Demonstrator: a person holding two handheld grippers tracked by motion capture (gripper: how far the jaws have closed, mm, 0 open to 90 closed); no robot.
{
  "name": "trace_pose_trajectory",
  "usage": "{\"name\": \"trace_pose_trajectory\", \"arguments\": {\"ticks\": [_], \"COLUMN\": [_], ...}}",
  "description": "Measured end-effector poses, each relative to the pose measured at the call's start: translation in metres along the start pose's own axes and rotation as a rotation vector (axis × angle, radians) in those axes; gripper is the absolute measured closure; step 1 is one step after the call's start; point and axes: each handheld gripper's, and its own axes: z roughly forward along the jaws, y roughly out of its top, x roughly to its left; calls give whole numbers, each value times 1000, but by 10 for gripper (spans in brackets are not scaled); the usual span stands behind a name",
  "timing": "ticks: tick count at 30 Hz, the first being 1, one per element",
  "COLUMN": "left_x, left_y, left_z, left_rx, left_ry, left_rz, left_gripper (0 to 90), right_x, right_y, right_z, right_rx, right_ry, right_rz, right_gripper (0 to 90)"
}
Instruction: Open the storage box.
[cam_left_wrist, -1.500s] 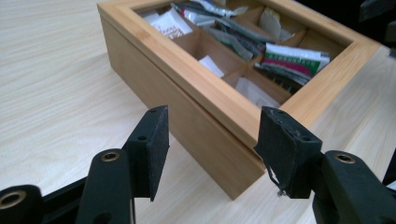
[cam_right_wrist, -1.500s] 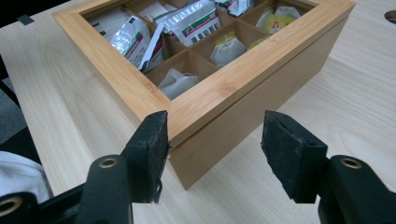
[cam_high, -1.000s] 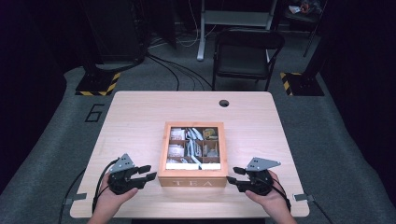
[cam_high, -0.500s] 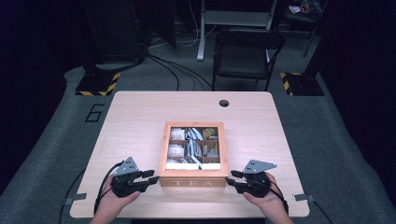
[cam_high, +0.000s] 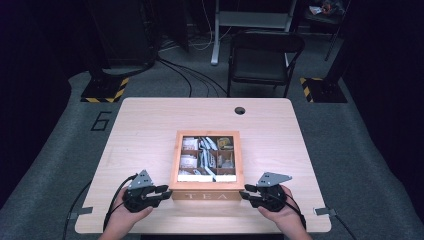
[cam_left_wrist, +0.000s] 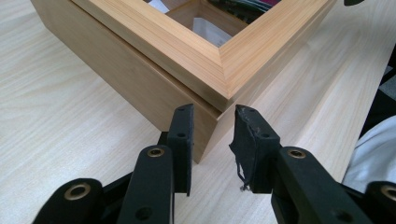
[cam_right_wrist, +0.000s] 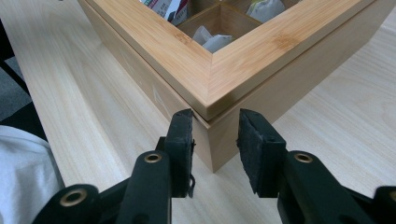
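We have a big wooden table (cam_high: 150, 125). On it, between our two claws, sits the wooden tea box (cam_high: 207, 192), full of tea bags (cam_high: 205, 150). Our left claw (cam_left_wrist: 212, 135) has just squeezed in; its jaws pinch the box's near corner in front of it. Our right claw (cam_right_wrist: 215, 135) has been squeezing too, with the other near corner between its jaws, just touching. We think we hold both corners so the box lifts level.
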Motion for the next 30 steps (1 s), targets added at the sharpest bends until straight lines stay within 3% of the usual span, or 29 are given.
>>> {"name": "trace_pose_trajectory", "arguments": {"ticks": [12, 30], "left_x": [-2, -5], "left_y": [3, 11], "left_z": [3, 3], "left_rx": [1, 16], "left_ry": [23, 23], "left_rz": [0, 2], "left_gripper": [699, 680], "right_x": [0, 2], "right_y": [3, 10], "right_z": [0, -1], "right_rx": [-9, 5], "right_ry": [4, 4], "right_rz": [1, -3], "right_gripper": [666, 651]}}
